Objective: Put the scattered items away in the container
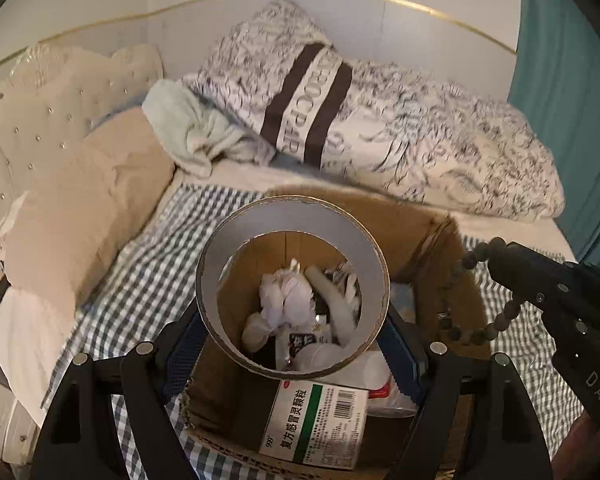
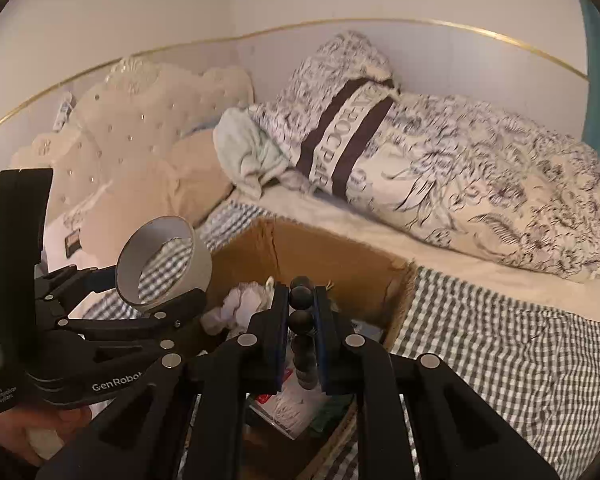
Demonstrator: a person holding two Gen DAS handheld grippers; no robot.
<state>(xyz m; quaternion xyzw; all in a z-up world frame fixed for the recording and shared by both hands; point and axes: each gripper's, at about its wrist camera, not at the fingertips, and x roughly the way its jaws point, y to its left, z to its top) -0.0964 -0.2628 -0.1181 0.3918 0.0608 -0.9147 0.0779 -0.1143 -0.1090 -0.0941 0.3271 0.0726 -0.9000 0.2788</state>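
Bedroom setting: bed with checked sheet (image 1: 140, 272), patterned duvet (image 1: 420, 136) across the upper right of the left wrist view, beige pillow (image 1: 88, 208) at left. Cardboard box (image 1: 432, 240), open-topped, lower centre of both views, already holding crumpled tissue (image 1: 284, 296) and a medicine carton (image 1: 320, 420). Left gripper (image 1: 292, 344), jaws spread wide and clamped on a tape roll (image 1: 292, 280), the roll's open bore facing the camera, directly above the box interior. Right gripper (image 2: 302, 320), jaws closed tight on a bead string (image 2: 302, 308); beads run lengthwise between the pads, the loop hanging over the box's right wall at right of the left wrist view. Judgement: both items lie over the container; release is next, the tape roll the more central.
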